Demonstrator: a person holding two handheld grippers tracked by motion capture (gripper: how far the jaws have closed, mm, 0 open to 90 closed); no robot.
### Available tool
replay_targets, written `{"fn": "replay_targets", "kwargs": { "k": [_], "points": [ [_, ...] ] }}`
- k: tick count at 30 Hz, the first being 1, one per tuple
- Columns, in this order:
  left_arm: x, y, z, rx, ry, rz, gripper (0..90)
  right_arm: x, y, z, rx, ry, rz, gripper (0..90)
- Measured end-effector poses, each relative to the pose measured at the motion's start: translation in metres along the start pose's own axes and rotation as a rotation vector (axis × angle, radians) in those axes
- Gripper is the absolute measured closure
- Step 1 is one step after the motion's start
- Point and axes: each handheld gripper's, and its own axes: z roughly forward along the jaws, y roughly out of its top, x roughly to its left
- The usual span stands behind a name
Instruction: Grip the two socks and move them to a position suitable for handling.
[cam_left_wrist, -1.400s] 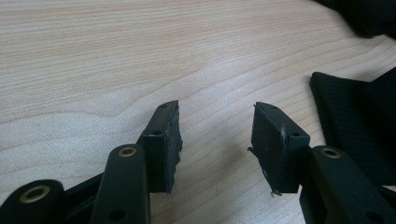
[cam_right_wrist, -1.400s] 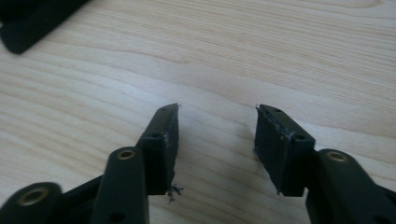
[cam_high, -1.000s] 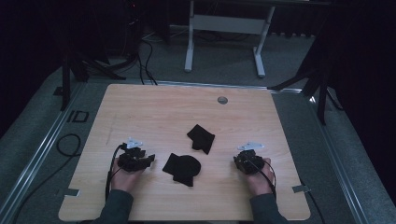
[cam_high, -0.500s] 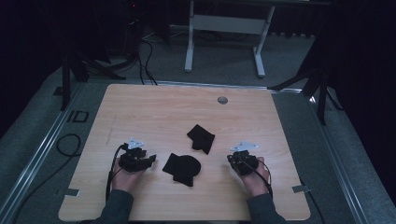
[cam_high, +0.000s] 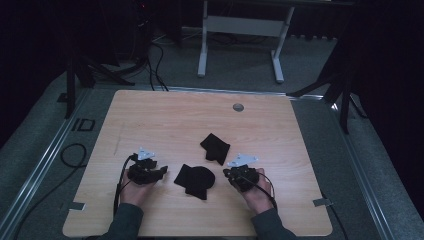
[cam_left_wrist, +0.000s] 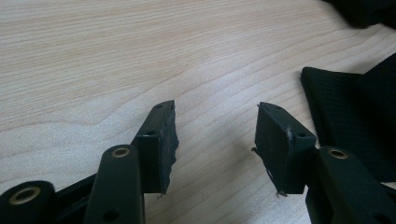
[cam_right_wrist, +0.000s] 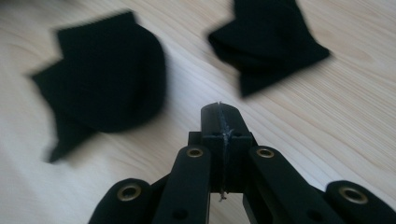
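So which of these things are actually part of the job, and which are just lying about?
Part of the job:
- nearer black cloth, between the grippers
- farther black cloth
- left gripper, jaws open
- right gripper, jaws shut on nothing

Just lying about:
- round grey disc near the table's far edge
- cables and metal stand on the floor

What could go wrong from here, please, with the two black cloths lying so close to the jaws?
1. The right gripper has its jaws shut with nothing between them; going at the near cloth like that would probably shove it, not grip it.
2. The left gripper stands open beside that cloth's edge and might pinch only one layer.
3. The far cloth lies close and could get dragged along.
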Motion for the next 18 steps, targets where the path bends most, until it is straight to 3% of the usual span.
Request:
{"fn": "replay_targets", "kwargs": {
  "k": [6, 10, 16, 18],
  "points": [
    [0.0, 0.0, 0.0, 0.0, 0.002, 0.002, 49.1, 0.024, 0.011, 0.013, -0.013, 0.069, -0.054, 90.0],
    [-0.001, 0.0, 0.0, 0.0, 0.003, 0.003, 49.1, 0.033, 0.009, 0.026, 0.018, 0.054, -0.076, 90.0],
    [-0.002, 0.0, 0.0, 0.007, 0.015, 0.016, 50.6, 0.033, 0.0, 0.043, 0.071, 0.054, -0.062, 90.0],
    [-0.002, 0.0, -0.001, 0.012, -0.006, 0.005, 52.7, 0.033, 0.001, 0.042, 0.075, 0.054, -0.064, 90.0]
  ]
}}
